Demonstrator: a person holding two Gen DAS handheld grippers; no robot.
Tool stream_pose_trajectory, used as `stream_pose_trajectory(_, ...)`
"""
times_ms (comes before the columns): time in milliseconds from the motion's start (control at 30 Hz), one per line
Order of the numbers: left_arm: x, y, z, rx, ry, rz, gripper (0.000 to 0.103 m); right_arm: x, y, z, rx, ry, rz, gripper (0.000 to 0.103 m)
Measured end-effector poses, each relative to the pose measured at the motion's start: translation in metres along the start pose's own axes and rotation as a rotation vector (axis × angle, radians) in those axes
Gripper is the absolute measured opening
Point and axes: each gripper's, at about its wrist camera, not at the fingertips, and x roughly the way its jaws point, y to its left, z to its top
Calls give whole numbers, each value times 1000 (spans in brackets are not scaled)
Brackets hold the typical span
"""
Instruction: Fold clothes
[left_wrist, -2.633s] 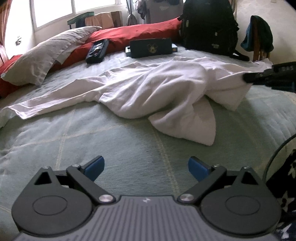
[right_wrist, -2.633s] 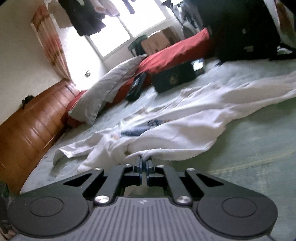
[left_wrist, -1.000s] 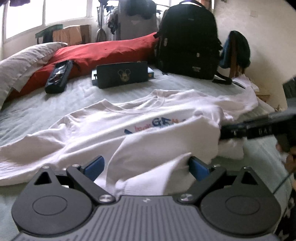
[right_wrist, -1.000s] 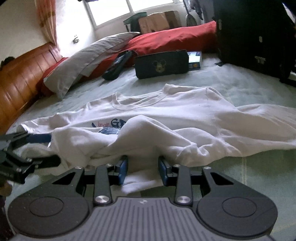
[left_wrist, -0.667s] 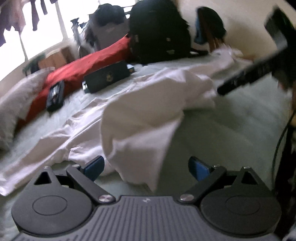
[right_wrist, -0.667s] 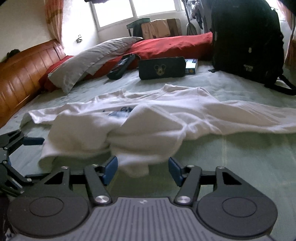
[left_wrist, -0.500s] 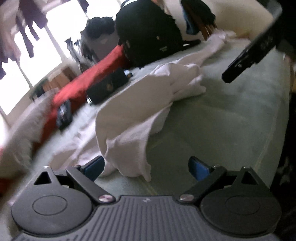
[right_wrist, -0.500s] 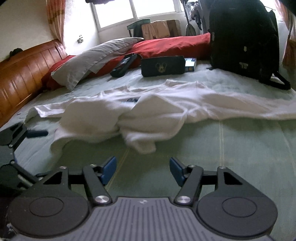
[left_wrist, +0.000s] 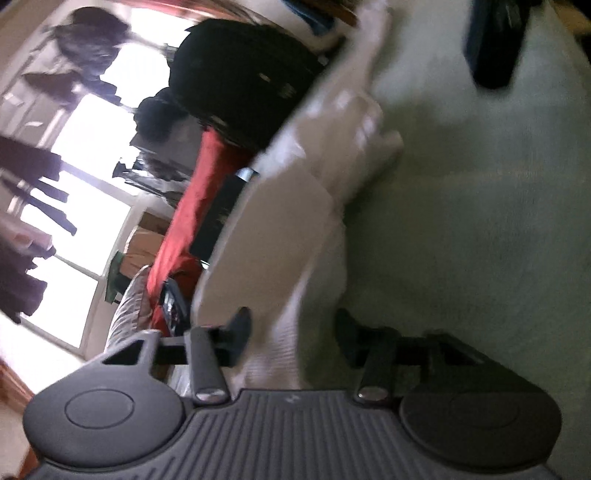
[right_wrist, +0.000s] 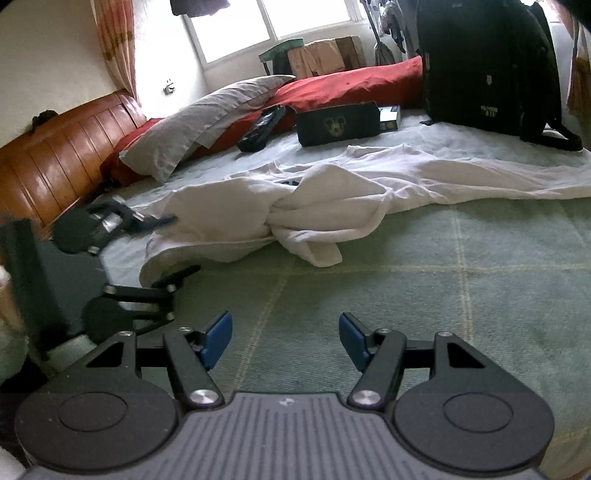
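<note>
A lived-in bedroom in a home: a bed (right_wrist: 461, 258) with a green quilted cover and a wooden headboard (right_wrist: 55, 158), a grey pillow (right_wrist: 207, 110) on a red bolster (right_wrist: 351, 85), a black backpack (right_wrist: 487, 66), and clothes hanging at the bright window (right_wrist: 295, 22).

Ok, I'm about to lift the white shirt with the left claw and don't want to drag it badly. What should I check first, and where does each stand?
1. Cloth between the left claw jaws: ok. An edge of the white shirt lies in the gap while the jaws are closing.
2. Pads firmly pinching the cloth: cannot tell, the left wrist view is blurred.
3. Right claw free: ok. It is open over bare green quilt, nothing between its jaws.
4. Shirt laid flat: not ok. It is bunched in the middle.
5. Shirt clear of the black backpack: ok, it lies apart.
</note>
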Motion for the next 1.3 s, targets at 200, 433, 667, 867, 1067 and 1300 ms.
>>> stream_pose_trajectory(200, -11, 11, -6, -78, 3, -16, 5, -4, -2, -1, 3, -10, -5, 70)
stream_pose_trajectory(433, -62, 35, -26, -165, -25, 38, 4, 1, 3, -1, 5, 6, 34, 70)
stream_pose_trajectory(667, -77, 43, -44, -232, -1, 23, 4, 31, 15, -9, -50, 77, 81, 70)
stream_pose_trajectory(867, -75, 39, -56, -273, 19, -1, 5, 50, 32, -10, -188, 28, 24, 69)
stream_pose_trajectory(1067, -68, 38, -60, -287, 30, -13, 5, 72, 44, -1, -328, -36, -52, 39)
stream_pose_trajectory(1300, -84, 43, -63, -280, 7, -12, 4, 51, 37, 21, -263, -85, -4, 19)
